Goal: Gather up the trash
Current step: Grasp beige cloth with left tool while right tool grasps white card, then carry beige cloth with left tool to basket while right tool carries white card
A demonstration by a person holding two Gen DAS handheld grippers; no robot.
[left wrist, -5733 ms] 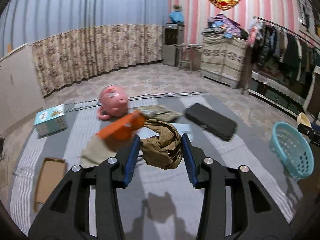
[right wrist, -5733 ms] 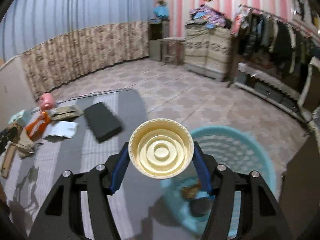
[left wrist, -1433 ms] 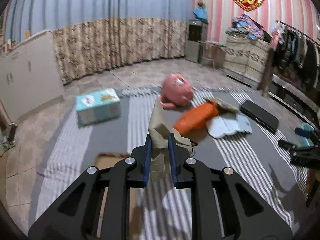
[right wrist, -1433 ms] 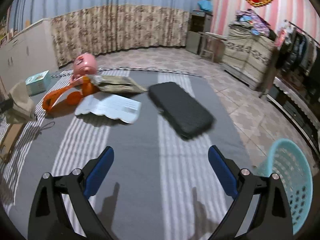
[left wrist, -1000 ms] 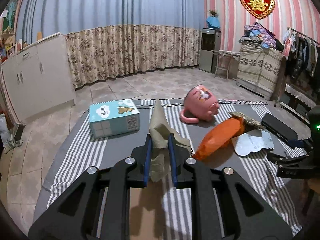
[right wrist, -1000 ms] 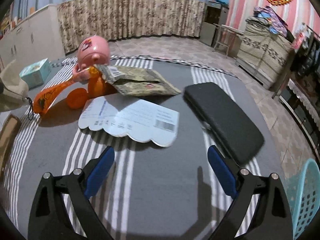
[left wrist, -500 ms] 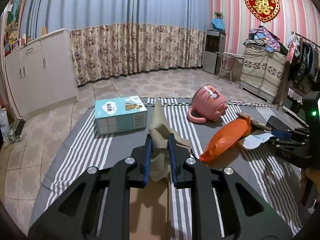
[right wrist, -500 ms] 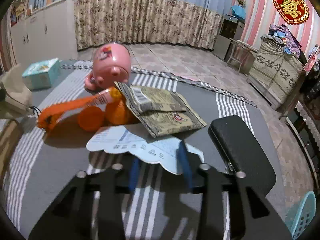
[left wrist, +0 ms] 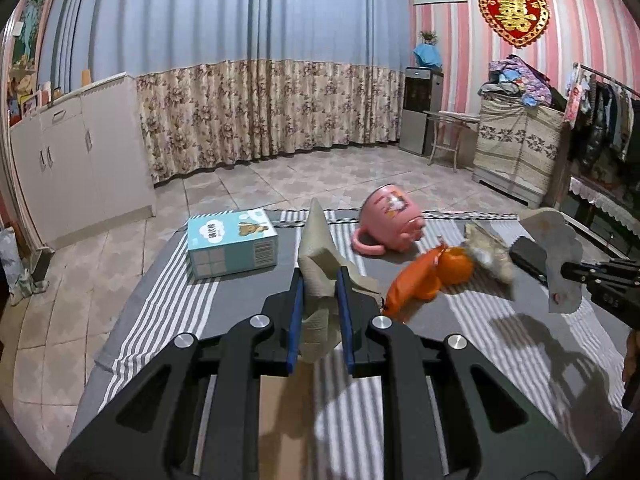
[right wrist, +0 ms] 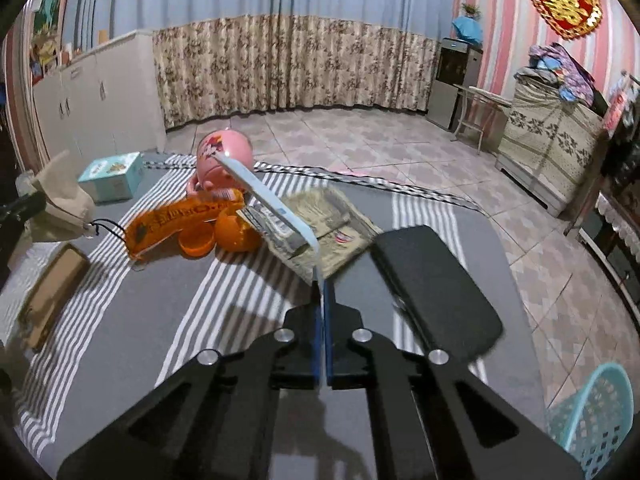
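Note:
My left gripper [left wrist: 319,278] is shut on a crumpled tan paper bag [left wrist: 316,248], held above the striped rug; the bag also shows in the right wrist view [right wrist: 60,200]. My right gripper [right wrist: 322,292] is shut on a flat white card [right wrist: 264,196], lifted edge-on off the rug; it shows at the right of the left wrist view [left wrist: 554,248]. On the rug lie an orange wrapper [right wrist: 180,216], an orange plastic piece [right wrist: 236,232], and a greenish snack packet [right wrist: 328,224].
A pink mug [right wrist: 224,152] lies on its side beside a teal box [right wrist: 112,176]. A black case [right wrist: 432,292] lies to the right, brown cardboard [right wrist: 52,292] to the left. A teal basket [right wrist: 596,416] stands at the lower right. Cabinets and curtains line the walls.
My right gripper dropped the cream lid, came over to the litter, closed on the white card and lifted it. My left gripper kept the tan bag and swung left.

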